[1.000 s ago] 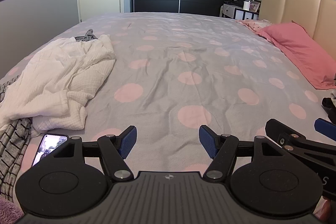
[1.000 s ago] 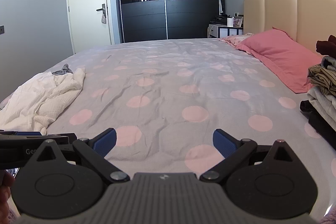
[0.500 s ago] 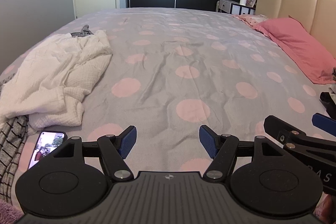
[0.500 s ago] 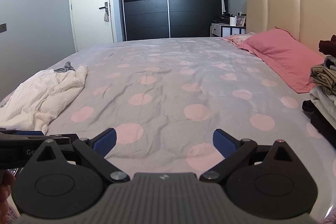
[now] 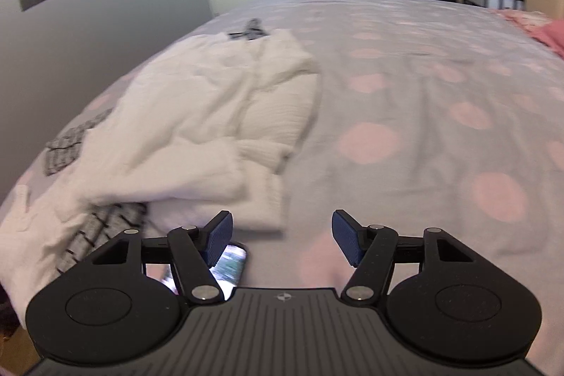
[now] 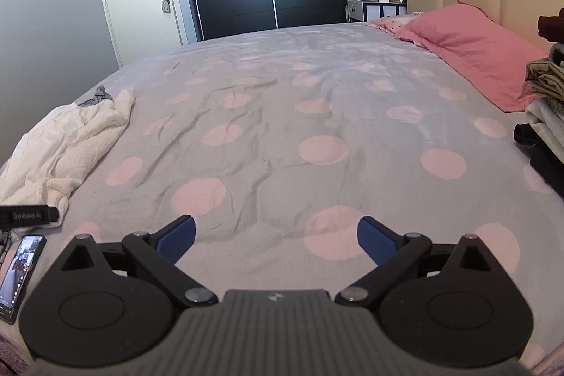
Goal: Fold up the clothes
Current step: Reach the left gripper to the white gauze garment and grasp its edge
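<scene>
Partly under the white garment (image 5: pixel 211 129) hides a checked cloth (image 5: pixel 102 228), and the left hand-held gripper (image 5: pixel 280 236) covers half the phone (image 5: pixel 229 265). Its jaws are closing on nothing. Beside it, the right hand-held gripper (image 6: pixel 276 240) stands apart and empty.

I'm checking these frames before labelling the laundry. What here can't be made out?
- Black-and-white checked garment, left wrist view: mostly buried under the crumpled white waffle-textured garment; motion blur too.
- Lit smartphone, left wrist view: partly behind the left tongs.
- Folded clothes stack, right wrist view: cut off by the right edge.
</scene>
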Tool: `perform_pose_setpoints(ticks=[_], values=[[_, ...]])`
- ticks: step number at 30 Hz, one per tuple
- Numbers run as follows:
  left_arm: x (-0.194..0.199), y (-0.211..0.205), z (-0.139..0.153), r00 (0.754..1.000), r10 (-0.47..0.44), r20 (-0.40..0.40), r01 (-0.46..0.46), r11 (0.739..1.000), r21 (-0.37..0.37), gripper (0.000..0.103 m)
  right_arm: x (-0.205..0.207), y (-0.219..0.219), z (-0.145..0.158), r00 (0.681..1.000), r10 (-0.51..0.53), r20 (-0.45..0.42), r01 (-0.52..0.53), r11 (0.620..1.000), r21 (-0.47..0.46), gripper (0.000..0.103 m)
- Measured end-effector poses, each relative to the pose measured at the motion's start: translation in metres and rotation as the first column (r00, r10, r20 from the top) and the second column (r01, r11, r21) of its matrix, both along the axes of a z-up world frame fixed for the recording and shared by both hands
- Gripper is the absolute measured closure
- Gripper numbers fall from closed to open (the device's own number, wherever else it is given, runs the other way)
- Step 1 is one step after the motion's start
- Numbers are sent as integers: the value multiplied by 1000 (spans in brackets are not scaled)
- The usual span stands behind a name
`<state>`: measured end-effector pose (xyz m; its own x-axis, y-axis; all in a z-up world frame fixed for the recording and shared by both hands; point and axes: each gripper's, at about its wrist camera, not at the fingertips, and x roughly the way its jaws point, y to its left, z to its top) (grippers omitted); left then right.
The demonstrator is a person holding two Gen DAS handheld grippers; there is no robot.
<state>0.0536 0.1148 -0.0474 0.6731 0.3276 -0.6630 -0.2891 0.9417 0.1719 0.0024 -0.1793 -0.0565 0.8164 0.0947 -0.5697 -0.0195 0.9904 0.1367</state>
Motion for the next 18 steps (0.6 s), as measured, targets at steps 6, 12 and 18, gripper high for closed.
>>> perform_pose_setpoints(ticks=[6, 12, 18], values=[[32, 40, -3, 997, 75, 11, -76, 993, 89, 41, 14, -3, -9, 998, -4, -58, 6, 999, 40, 3], [55, 67, -19, 992, 125, -19, -125, 992, 34, 41, 20, 0, -11, 997, 10, -71, -7, 999, 42, 3], [58, 84, -21, 989, 149, 10, -148, 989, -12, 75, 23, 5, -11, 997, 33, -68, -31, 999, 31, 3]])
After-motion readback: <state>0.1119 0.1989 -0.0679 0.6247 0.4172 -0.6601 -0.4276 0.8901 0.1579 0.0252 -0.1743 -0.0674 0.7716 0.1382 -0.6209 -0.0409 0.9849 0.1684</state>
